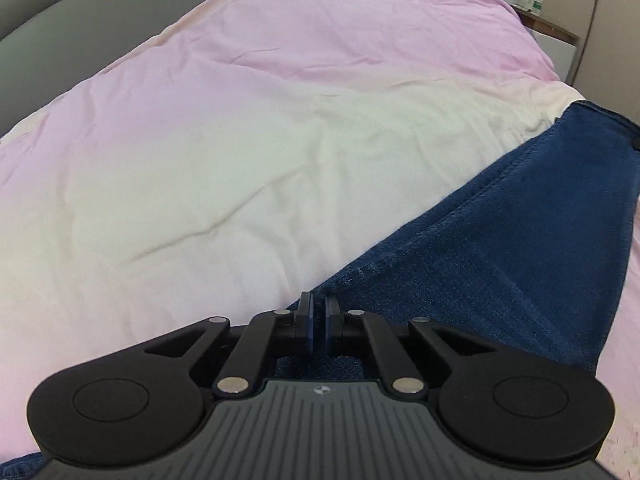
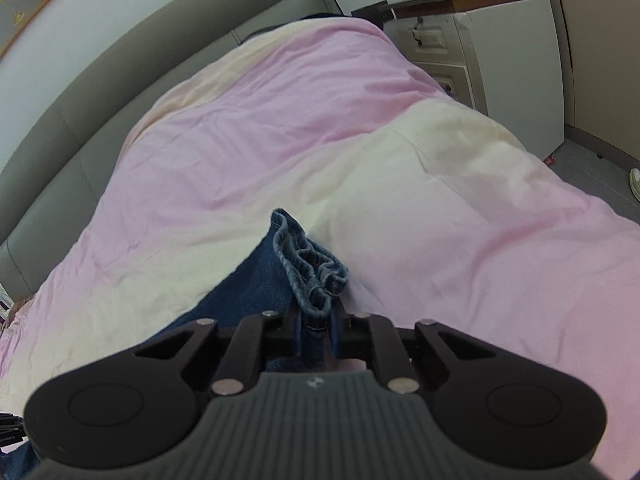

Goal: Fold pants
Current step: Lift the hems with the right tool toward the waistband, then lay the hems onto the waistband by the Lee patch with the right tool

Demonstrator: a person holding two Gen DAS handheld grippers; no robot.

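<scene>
Dark blue denim pants (image 1: 500, 232) lie on a pink and cream bedspread (image 1: 240, 128). In the left wrist view they stretch from my left gripper (image 1: 319, 312) up to the right edge. The left jaws stand nearly closed, pinching the pants' edge. In the right wrist view my right gripper (image 2: 316, 320) is shut on a bunched, stitched hem of the pants (image 2: 308, 260), which sticks out beyond the fingertips. More denim (image 2: 248, 280) runs down to the left under the gripper.
The bedspread (image 2: 280, 140) covers the whole bed. A grey padded headboard (image 2: 100, 100) curves along the left. A white bedside cabinet (image 2: 512, 60) with bottles on top stands at the right, with floor and a shoe (image 2: 635, 184) beyond.
</scene>
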